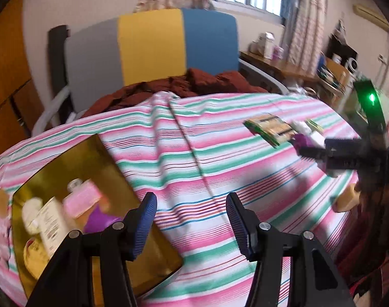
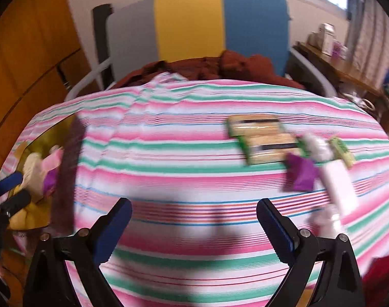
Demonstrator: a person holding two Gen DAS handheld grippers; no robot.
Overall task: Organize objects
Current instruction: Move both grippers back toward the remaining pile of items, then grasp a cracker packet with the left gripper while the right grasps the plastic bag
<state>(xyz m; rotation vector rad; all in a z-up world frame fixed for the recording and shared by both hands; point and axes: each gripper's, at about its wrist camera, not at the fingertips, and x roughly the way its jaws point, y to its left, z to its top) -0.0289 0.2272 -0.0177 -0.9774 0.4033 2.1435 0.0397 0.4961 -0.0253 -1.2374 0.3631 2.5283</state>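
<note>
Left tongs (image 1: 192, 220) spread wide, nothing between the blue pads (image 1: 146, 220), hanging over the striped sheet (image 1: 194, 153) on the bed. At 8 o'clock in the left wrist view, just beside the left pad: gold box (image 1: 112, 168), open, holding a white carton (image 1: 53, 222), a pink bottle (image 1: 84, 199), something purple (image 1: 97, 220) and a pale round thing (image 1: 30, 209); all blurred. At 2 o'clock, well apart from the box: green-edged packets (image 1: 270, 128) flat on the sheet, with a purple item (image 1: 305, 142) and a white bottle (image 1: 317, 136) touching or just beside them. Right tongs (image 1: 320, 153) at 3 o'clock, low over those loose items; too smeared there to tell the gap.

Right tongs (image 2: 194, 227) in the right wrist view spread wide and empty above the sheet (image 2: 194, 179). At 2 o'clock: two green-edged packets (image 2: 263, 138) side by side, purple item (image 2: 300, 175) just beside their near corner, white bottle (image 2: 337, 186) lying along the purple item's right. Another small green packet (image 2: 341, 151) beyond the bottle. Gold box (image 2: 33, 179) at 9 o'clock, half hidden by a blurred dark band, left tongs' blue pad (image 2: 9, 181) at its edge. Rumpled brown blanket (image 2: 233, 64) at 12 o'clock against the grey, yellow and blue headboard (image 2: 189, 20).
</note>
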